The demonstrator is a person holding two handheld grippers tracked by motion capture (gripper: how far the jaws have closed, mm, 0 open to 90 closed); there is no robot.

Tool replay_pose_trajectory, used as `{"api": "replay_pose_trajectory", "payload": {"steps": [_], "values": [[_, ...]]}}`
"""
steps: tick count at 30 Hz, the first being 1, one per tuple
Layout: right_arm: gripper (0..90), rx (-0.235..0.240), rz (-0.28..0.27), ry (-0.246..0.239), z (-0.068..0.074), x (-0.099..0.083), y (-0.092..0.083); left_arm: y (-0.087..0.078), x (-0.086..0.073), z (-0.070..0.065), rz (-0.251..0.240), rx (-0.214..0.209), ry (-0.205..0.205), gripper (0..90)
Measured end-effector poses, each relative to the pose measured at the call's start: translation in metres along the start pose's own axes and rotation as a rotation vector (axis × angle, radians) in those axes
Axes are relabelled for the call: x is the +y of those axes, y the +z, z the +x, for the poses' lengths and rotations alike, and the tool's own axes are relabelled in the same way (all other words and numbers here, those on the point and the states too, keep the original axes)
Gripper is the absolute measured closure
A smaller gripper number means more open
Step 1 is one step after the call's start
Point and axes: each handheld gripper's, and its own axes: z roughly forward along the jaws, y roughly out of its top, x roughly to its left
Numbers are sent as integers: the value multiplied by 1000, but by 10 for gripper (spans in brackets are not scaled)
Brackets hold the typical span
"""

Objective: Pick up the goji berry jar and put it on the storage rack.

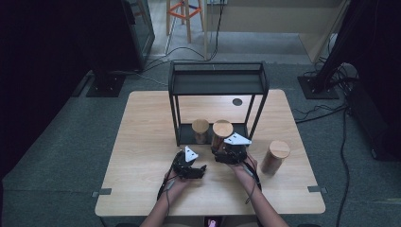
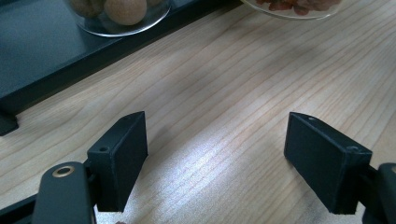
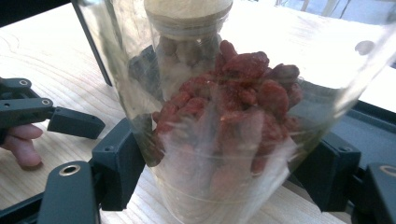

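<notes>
A clear jar of red dried fruit (image 3: 233, 107) with a wooden lid (image 1: 222, 128) stands at the front edge of the black rack (image 1: 217, 82). My right gripper (image 3: 223, 165) is shut on it, both pads pressed against its lower sides, and it leans a little. Just behind it, a second jar (image 3: 187, 32) holding pale nuts rests on the rack's bottom shelf (image 2: 42, 51). My left gripper (image 2: 215, 158) hovers open over bare wood in front of the rack, left of the held jar, with nothing between its jaws.
A third wooden-lidded jar (image 1: 275, 156) stands on the table (image 1: 142, 142) to the right of my right hand. The rack's top shelf is bare. A dark round hole (image 1: 237, 101) marks the tabletop behind the rack. Floor cables and a stool lie beyond the table.
</notes>
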Motion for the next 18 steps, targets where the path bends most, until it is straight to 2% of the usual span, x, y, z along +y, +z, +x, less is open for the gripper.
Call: {"api": "replay_pose_trajectory", "payload": {"steps": [18], "values": [[247, -25, 7, 28, -6, 9, 13, 0, 0, 0, -1, -1, -1, 215]]}}
